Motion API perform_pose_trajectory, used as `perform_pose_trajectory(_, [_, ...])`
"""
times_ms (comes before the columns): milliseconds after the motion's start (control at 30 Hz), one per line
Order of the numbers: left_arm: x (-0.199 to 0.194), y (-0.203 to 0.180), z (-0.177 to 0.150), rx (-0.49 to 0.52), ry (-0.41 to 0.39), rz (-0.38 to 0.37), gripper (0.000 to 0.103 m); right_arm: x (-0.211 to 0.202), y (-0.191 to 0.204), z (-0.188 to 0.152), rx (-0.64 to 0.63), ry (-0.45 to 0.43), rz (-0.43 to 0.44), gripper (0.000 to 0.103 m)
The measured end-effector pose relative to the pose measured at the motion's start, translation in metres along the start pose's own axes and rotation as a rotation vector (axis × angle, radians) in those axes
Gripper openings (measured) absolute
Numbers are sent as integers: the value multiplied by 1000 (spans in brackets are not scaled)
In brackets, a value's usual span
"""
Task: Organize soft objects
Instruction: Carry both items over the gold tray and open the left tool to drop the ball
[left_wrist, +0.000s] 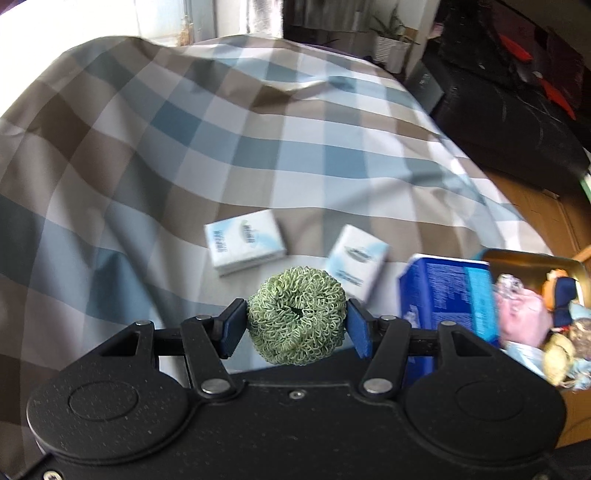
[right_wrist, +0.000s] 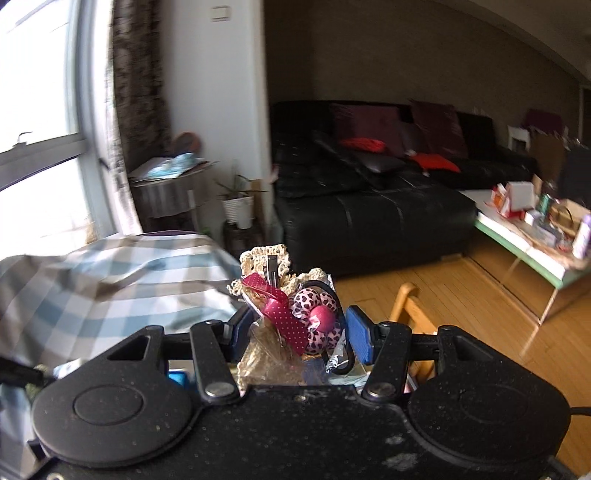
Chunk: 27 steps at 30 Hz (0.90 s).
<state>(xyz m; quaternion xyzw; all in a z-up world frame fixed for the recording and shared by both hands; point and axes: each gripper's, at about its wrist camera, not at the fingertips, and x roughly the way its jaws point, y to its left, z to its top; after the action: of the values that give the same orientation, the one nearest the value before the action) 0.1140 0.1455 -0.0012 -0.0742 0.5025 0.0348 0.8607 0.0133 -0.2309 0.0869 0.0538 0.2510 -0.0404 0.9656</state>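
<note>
Left gripper pinches green scrubber above checked cloth; right gripper clamps bow bundle. Advice: hold squeeze, carry level.

Two white tissue packs, one green scrubber, one blue pack.

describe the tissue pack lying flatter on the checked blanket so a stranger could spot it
Start at the checked blanket covering the bed. Near its close edge lie two white-and-blue tissue packs; take the left tissue pack, lying flat with its broad printed face up. The right tissue pack is tipped up beside the blue box.
</note>
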Motion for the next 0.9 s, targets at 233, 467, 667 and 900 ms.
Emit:
perform_pose_trajectory(233, [-26,-71,5,112,-25,-61,55,45,-32,16,48,54,-26,53])
perform_pose_trajectory(467, [-30,-146,9,207,-28,-135,55,74,-58,9,121,165,-39,53])
perform_pose_trajectory(667, [-9,-199,10,266,2,-160,55,88,-86,3,219,259,-38,53])
perform_pose_trajectory(900, [22,-245,14,315,38,-147,55,96,-97,0,263,272,2,53])
